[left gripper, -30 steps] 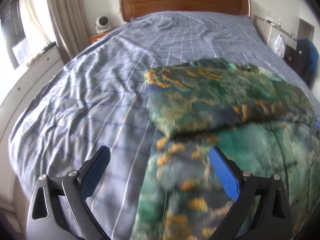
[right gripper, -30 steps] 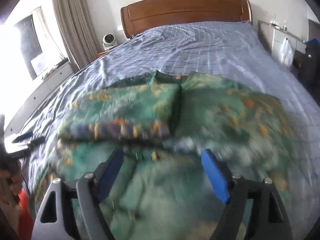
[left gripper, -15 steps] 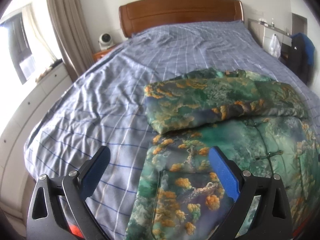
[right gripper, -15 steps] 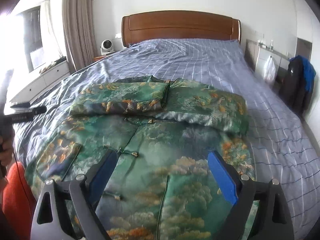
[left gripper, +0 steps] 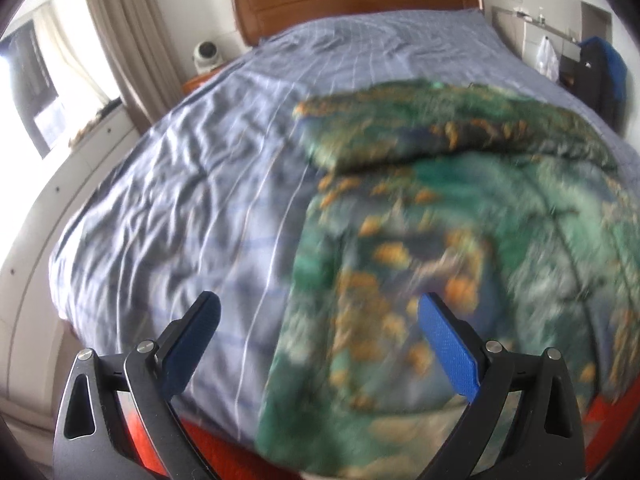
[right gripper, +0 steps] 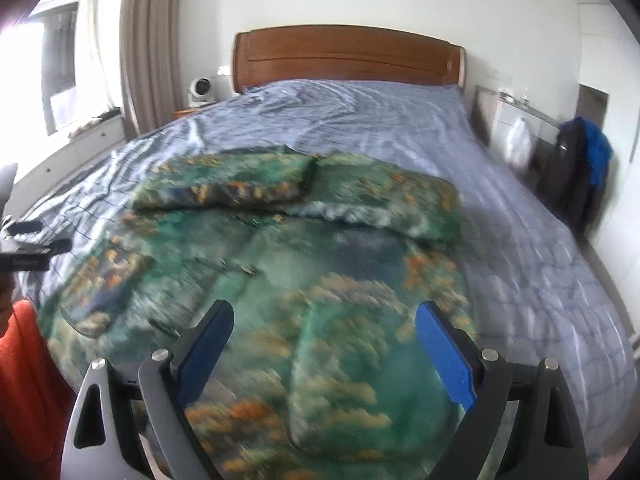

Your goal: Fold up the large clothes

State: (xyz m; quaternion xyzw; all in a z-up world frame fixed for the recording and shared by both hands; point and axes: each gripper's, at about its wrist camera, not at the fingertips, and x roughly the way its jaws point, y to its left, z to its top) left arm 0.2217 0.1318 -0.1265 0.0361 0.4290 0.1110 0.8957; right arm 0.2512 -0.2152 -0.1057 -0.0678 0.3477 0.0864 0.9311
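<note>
A green printed jacket point(right gripper: 312, 280) lies spread on a blue checked bed point(right gripper: 520, 220), its two sleeves point(right gripper: 224, 190) already folded across the chest well ahead of our fingers. We hold the right gripper point(right gripper: 324, 344) above the lower half of the jacket, its jaws wide apart with nothing between them but the cloth beneath. Our left gripper point(left gripper: 320, 336) hangs over the jacket's left edge, its jaws equally wide and empty; the left finger sits above the bare sheet, the right finger above the print. With the sleeves in, we judge the step in hand to be the reach for the hem, which lies below both pairs of fingers at the near edge of the bed. The next move likely calls for each gripper to drop to a hem corner, close on the cloth and carry it forward over the sleeves.
</note>
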